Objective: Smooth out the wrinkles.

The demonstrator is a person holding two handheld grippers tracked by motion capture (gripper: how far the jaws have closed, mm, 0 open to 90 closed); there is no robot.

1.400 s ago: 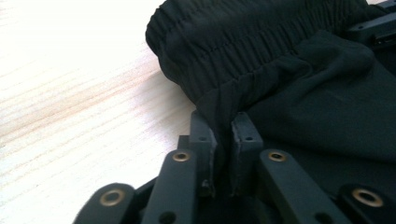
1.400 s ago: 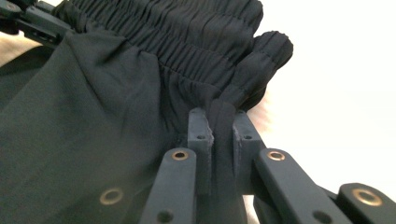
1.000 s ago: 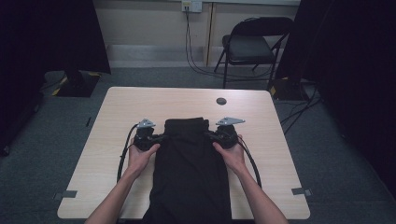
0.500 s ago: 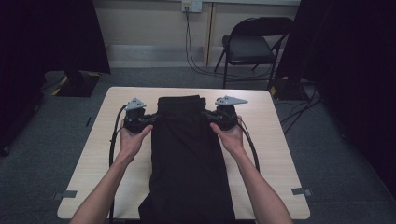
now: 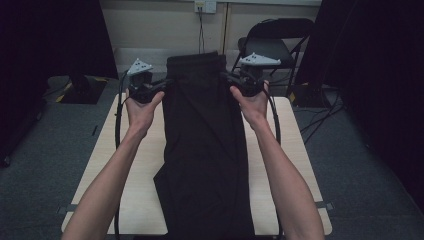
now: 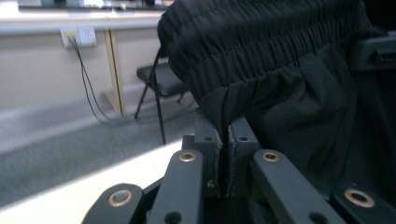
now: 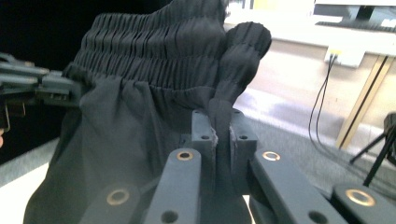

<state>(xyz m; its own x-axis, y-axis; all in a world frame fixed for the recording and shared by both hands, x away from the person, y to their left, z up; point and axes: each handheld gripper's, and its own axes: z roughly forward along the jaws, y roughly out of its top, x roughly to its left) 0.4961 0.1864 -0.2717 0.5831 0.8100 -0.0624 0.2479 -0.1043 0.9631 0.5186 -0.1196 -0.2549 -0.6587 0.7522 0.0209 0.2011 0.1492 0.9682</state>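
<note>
Left gripper (image 5: 161, 86) fingers (image 6: 208, 140) clamped black trousers (image 5: 205, 150) at waistband edge. Waistband stretched between both fingers, raised above worktop (image 5: 140, 165); legs draped below. Right gripper (image 5: 229, 79) fingers (image 7: 204, 130) pinched opposite waistband edge.

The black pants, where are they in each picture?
High view: the black pants hang down the middle, over the table.
Left gripper view: upper right, the waistband above the tongs.
Right gripper view: left and middle, pinched in the tongs.
Shared landmark: the folding chair by the wall.
</note>
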